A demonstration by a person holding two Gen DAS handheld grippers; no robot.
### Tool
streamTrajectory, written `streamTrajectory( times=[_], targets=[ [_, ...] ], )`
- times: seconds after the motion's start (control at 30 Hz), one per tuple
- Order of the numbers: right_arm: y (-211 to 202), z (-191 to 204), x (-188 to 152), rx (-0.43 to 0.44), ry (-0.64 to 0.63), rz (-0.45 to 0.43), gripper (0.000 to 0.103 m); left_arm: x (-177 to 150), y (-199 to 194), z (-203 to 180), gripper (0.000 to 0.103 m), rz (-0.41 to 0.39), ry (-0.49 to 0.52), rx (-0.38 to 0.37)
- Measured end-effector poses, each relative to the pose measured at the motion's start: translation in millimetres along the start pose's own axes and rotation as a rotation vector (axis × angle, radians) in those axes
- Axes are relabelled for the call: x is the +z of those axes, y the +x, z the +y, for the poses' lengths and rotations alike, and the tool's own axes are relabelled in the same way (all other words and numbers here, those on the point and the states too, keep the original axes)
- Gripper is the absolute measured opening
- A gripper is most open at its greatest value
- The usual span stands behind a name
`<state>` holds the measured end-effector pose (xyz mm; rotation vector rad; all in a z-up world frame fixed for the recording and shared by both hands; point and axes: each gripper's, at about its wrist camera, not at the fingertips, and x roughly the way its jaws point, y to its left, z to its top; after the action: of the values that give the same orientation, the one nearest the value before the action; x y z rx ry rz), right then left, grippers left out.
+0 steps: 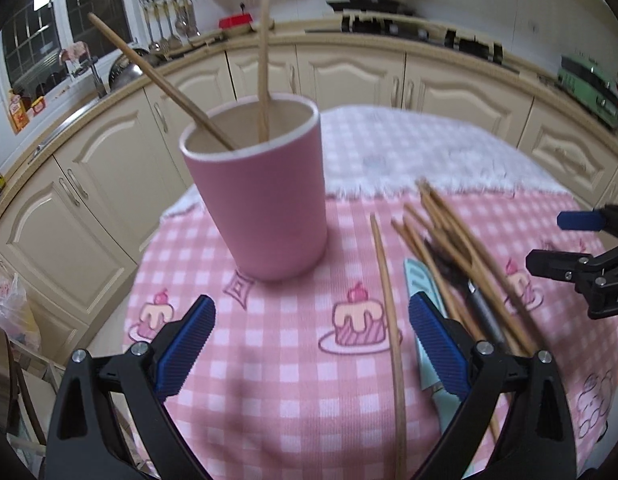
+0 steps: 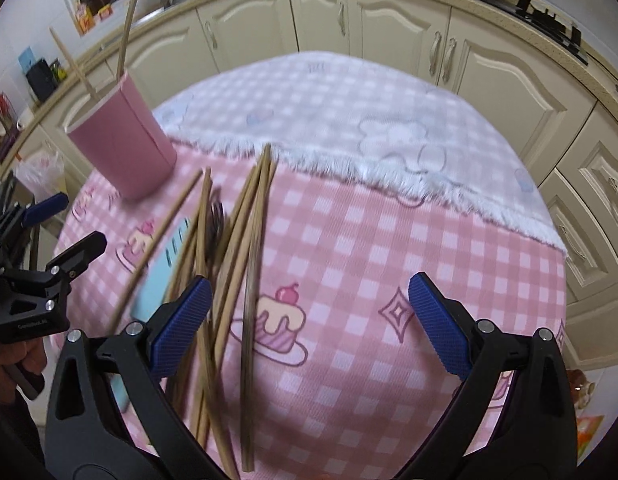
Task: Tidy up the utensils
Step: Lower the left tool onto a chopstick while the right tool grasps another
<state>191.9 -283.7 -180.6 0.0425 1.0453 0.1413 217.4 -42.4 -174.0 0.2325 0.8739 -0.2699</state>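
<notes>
Left gripper, jaws spread wide and grasping nothing, hovers over the pink checked tablecloth near the table's near edge; a single chopstick lies on the cloth between its blue pads, touching neither. Right gripper is likewise released and empty, its jaws wide apart above the cloth; its left pad overlaps the loose pile of chopsticks in this view, though contact cannot be told. The pile fans out across the middle of the table, with a light-blue-handled utensil and a dark-handled utensil lying among the sticks. A pink cup stands upright toward the table's far left edge, just beside the pile, and holds two chopsticks leaning apart against its rim. A white fringed cloth covers the far part of the table. Cream kitchen cabinets curve behind.
</notes>
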Motion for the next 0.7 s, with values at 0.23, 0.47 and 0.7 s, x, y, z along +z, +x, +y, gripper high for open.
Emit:
streamTrajectory(
  times=[0.23, 0.47, 0.7],
  targets=[
    [20, 7, -5, -0.009, -0.056, 0.062, 0.070, -4, 17, -7, 0.095, 0.069, 0.031, 0.017],
    [23, 12, -5, -0.024, -0.090, 0.078, 0.046, -5, 29, -15, 0.095, 0.111, 0.075, 0.023],
    [29, 12, 9, -0.012, -0.071, 0.089, 0.045, 6, 40, -30, 0.083, 0.154, 0.144, -0.012]
  ],
)
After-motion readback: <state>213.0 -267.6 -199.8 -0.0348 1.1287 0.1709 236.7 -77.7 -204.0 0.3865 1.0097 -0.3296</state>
